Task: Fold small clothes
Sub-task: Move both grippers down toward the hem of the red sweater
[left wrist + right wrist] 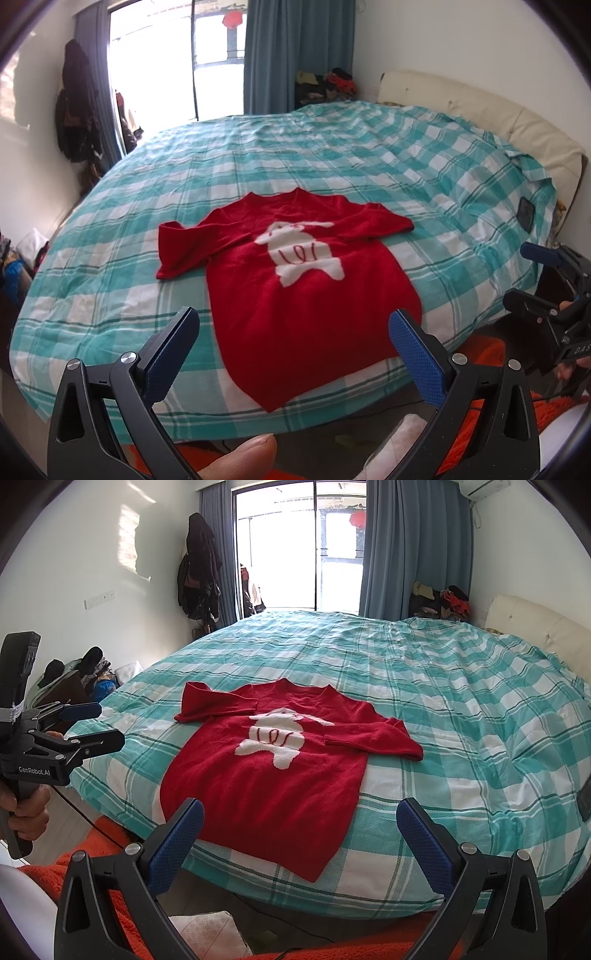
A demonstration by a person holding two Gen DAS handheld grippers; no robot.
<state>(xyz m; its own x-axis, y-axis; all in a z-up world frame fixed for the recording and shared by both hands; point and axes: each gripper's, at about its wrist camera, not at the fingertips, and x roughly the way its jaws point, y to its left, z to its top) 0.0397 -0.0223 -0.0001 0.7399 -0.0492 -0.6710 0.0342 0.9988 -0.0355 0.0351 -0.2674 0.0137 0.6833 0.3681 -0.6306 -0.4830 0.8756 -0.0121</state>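
A small red sweater (295, 295) with a white animal figure lies flat on the checked bedcover (351, 158), hem toward me, both sleeves bent across near the chest. My left gripper (293, 325) hovers open above the hem, nothing between its blue pads. In the right wrist view the same sweater (266, 775) lies ahead, and my right gripper (300, 814) stands open over its hem corner, empty. The left gripper (99, 725) also shows at the left edge, held by a hand, and the right gripper (532, 273) shows at the right edge of the left wrist view.
The teal and white bedcover (461, 701) spreads wide around the sweater. A cream headboard (498, 114) stands at the right. Hanging dark coats (197, 568), a bright window (295, 546) and clothes piles (441, 602) line the far walls. An orange rug (103, 856) lies below.
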